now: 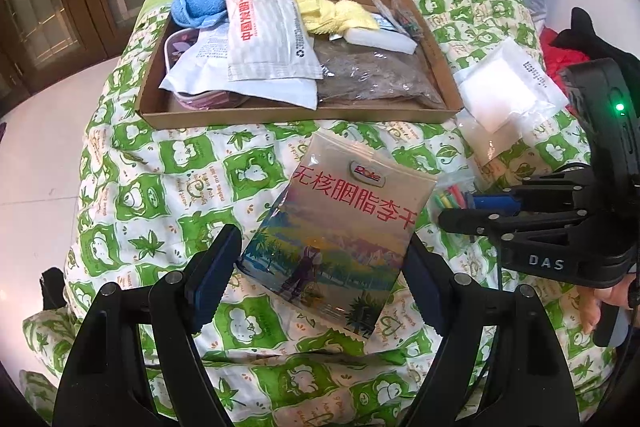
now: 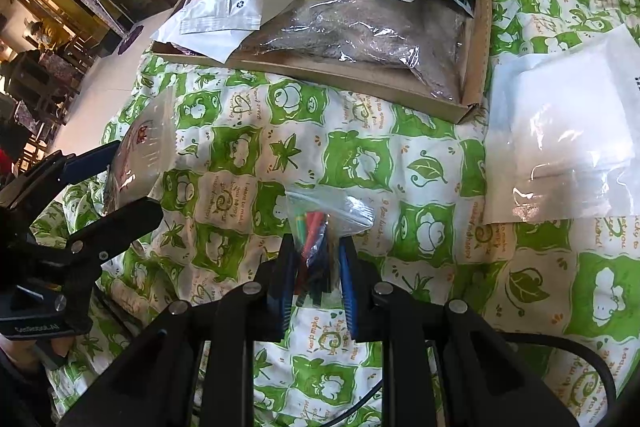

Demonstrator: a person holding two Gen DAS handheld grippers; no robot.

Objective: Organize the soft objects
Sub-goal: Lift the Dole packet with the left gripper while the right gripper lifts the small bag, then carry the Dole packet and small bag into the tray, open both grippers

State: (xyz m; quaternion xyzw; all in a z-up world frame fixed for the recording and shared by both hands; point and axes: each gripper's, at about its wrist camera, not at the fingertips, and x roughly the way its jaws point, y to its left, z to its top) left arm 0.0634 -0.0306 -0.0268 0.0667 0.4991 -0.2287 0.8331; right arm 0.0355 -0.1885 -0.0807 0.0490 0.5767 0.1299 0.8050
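Only my left wrist view showed the snack pouch (image 1: 340,231) whole, clamped between my left gripper (image 1: 320,279) pads. My right wrist view showed my right gripper (image 2: 314,267), tilted steeply down, nearly closed on the small zip bag (image 2: 320,227). The cardboard tray (image 1: 304,117) lay ahead.

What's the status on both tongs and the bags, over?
Left tongs gripping Dole snack pouch. Right tongs shut on small zip bag. Cardboard tray ahead, already crowded.
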